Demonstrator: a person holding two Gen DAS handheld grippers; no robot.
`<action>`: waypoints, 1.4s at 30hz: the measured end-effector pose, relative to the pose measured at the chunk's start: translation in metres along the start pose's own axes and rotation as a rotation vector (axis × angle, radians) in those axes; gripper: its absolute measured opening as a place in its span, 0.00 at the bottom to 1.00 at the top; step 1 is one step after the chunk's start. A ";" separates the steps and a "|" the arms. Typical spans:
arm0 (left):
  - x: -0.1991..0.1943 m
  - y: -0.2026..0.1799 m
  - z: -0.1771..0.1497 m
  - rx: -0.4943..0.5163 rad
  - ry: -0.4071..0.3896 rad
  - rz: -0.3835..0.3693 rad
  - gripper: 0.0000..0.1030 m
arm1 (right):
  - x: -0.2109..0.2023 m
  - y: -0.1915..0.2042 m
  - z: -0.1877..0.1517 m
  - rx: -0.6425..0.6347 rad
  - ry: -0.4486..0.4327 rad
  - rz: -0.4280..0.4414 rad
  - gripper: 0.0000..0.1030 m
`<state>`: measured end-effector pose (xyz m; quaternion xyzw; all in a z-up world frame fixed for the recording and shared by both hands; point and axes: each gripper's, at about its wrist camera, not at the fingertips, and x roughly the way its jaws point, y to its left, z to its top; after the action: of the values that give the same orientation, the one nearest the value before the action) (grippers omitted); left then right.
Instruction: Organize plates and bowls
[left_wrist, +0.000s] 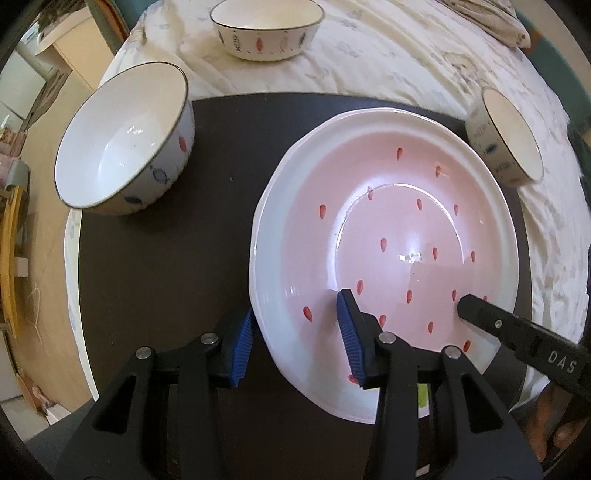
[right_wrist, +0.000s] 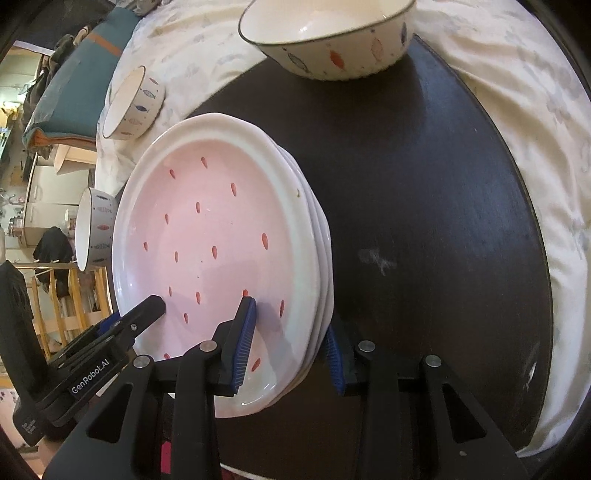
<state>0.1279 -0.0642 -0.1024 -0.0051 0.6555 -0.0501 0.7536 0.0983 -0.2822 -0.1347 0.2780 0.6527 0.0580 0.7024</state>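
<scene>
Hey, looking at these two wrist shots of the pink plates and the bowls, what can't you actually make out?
- How many plates are in the pink plate stack: right wrist view shows layered rims, the lowest hidden.
- Whether the right gripper pads press the rim: its outer pad sits behind the stack.
- The small bowl: warped at the left wrist view's edge.
- The left gripper straddles the rim; contact unclear.

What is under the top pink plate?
In the right wrist view, more white plate rims show stacked under the pink plate, on the dark board. Their faces are covered, so colour and exact count stay unclear.
</scene>
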 end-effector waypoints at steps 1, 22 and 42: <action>0.000 0.002 0.003 -0.010 0.001 -0.004 0.38 | 0.002 0.003 0.003 -0.011 -0.003 -0.004 0.37; 0.004 0.002 0.014 0.040 -0.060 0.033 0.44 | 0.009 0.020 0.024 -0.081 -0.051 -0.013 0.39; -0.026 0.004 -0.002 -0.002 -0.209 0.058 0.96 | -0.019 0.031 0.005 -0.169 -0.182 -0.077 0.66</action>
<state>0.1222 -0.0581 -0.0773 0.0079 0.5733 -0.0267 0.8189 0.1093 -0.2667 -0.1035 0.1969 0.5894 0.0604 0.7811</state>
